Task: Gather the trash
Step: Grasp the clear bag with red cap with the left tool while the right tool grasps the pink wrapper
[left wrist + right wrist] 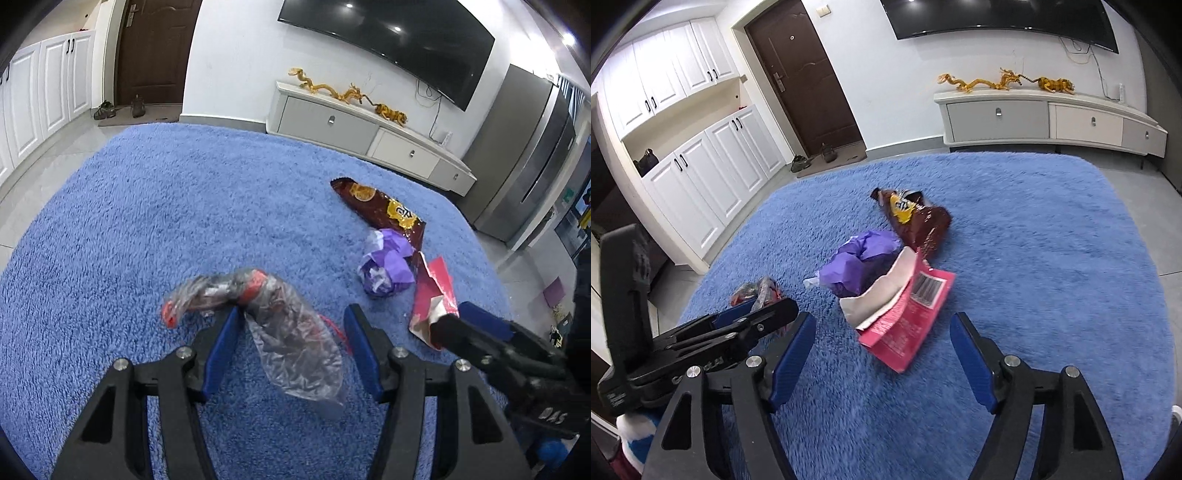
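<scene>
Trash on blue rug, left to right: clear plastic wrapper with red bits, between the spread fingers of the left gripper; purple crumpled wrapper; pink torn packet, at 12 o'clock of the right gripper, fingers spread, pinching nothing; brown snack bag beyond.

Shaggy blue rug underneath. Brown snack bag with a yellow logo, crumpled purple paper, pink packet with a white inside and barcode, clear plastic wrapper streaked red.
</scene>
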A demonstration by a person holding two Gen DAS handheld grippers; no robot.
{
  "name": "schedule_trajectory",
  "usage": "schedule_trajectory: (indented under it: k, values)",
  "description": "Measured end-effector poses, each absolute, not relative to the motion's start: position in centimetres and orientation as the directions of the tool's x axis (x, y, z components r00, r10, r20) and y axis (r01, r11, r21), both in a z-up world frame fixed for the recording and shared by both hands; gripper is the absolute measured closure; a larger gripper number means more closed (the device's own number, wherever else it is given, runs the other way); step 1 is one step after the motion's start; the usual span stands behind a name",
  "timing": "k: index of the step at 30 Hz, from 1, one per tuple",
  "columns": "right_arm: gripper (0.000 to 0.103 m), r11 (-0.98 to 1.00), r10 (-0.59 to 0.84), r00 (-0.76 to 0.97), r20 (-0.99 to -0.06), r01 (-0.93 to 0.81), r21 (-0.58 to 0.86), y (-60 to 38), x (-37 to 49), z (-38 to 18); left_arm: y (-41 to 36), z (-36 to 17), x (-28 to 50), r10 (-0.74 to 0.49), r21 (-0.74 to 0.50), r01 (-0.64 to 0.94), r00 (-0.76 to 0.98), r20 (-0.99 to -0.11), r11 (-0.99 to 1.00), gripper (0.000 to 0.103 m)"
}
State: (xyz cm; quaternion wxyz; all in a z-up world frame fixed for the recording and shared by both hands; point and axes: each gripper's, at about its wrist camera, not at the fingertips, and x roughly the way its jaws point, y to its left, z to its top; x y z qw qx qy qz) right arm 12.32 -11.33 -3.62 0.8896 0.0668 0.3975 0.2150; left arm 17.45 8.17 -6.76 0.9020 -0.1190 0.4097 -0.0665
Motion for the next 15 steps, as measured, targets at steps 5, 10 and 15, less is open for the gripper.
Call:
schedule_trajectory:
  k: [5, 10, 15]
  values:
    - [0.037, 0.914, 0.403, 0.601, -0.69, -0.306, 0.267, -10.6, 13.6, -3.8, 8.3, -6.8, 17.2, -0.221, -0.275, 0.022, 0.658, -0.72, 0.961, 0.048]
    - [0.054, 0.916, 0.399, 0.587, -0.704, -0.285, 0.281, -10.9, 14.4, -4.3, 9.0, -6.7, 16.9, -0.22, -0.292, 0.003, 0.664, -0.715, 0.957, 0.063]
    - [0.06, 0.912, 0.409, 0.586, -0.7, -0.292, 0.289, -11.4, 14.0, -4.4, 9.2, -6.7, 16.9, -0.223, -0.305, -0.008, 0.664, -0.714, 0.952, 0.074]
